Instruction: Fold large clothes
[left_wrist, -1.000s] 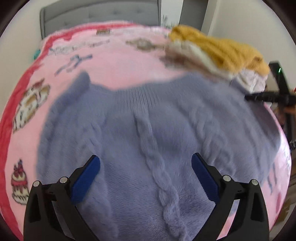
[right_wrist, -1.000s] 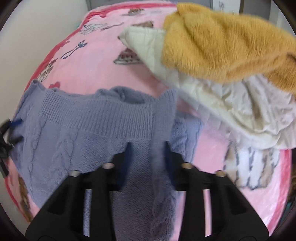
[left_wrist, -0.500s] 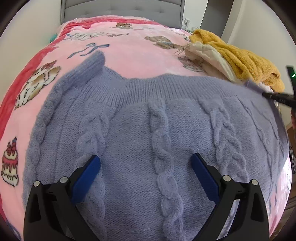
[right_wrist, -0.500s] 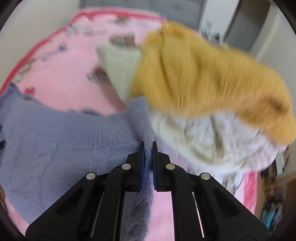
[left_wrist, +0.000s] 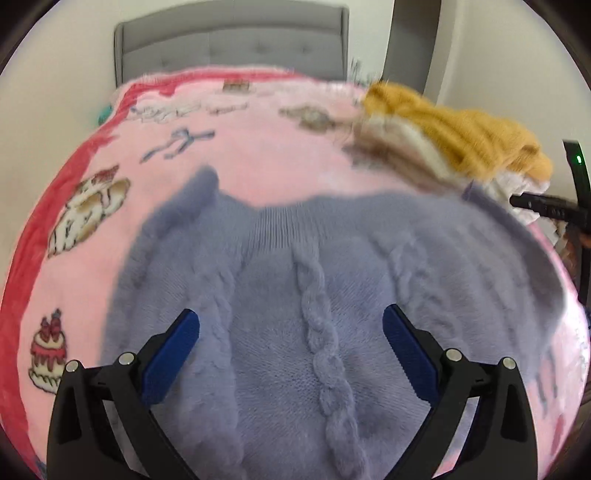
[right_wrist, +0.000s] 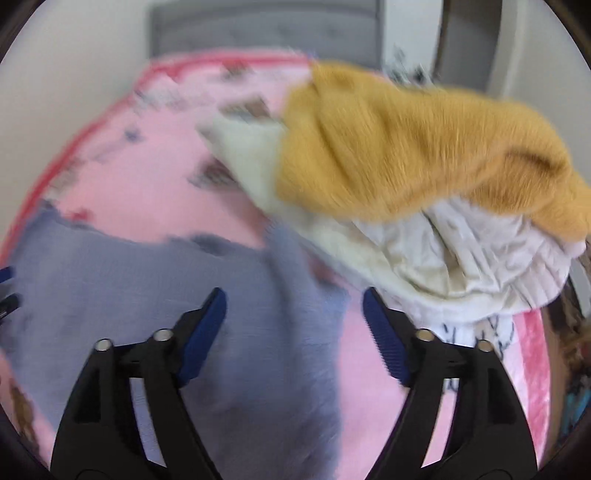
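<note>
Your left gripper (left_wrist: 291, 328) stands wide over the lavender cable-knit sweater (left_wrist: 325, 295), flat on the pink blanket (left_wrist: 258, 158). Your right gripper (right_wrist: 295, 314) is opening, grasping nothing. At two o'clock: mustard garment (right_wrist: 406, 147). No readable writing.

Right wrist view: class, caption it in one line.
Right gripper opening over a lavender knit sweater beside piled clothes.

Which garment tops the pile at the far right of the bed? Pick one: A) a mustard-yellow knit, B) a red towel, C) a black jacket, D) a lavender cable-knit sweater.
A. The mustard-yellow knit lies on top of the cream and white clothes, while the lavender cable-knit sweater is spread flat on the pink blanket nearer the cameras.
</note>
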